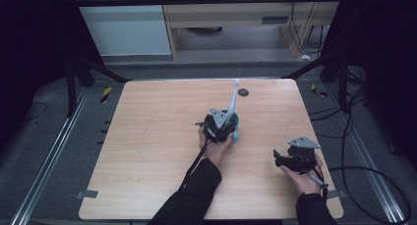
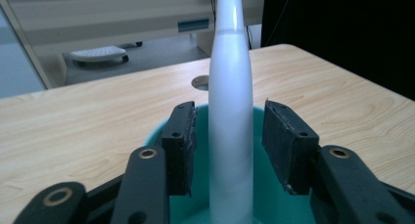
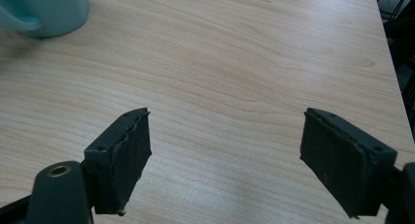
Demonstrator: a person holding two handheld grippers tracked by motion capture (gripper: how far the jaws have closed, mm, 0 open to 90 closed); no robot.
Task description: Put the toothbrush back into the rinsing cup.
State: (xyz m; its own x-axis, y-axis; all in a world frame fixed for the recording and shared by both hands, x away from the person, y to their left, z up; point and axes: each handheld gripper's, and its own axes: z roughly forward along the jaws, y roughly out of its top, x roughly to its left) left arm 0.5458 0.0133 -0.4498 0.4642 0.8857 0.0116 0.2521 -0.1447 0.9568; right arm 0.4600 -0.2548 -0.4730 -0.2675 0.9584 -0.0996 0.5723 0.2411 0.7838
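With the left tongs spread just clear of the white toothbrush standing in the teal cup mid-bench, and the right tongs spread empty, a careless withdrawal could tip both.

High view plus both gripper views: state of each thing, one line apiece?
Teal cup: upright on the table, handle to one side.
White toothbrush-like handle: standing in the teal cup, leaning on its rim.
Left gripper: jaws apart on either side of the white handle, pads clear of it.
Right gripper: jaws wide open, nothing between them, over bare wood.
Table: light wood, cable hole near far edge.
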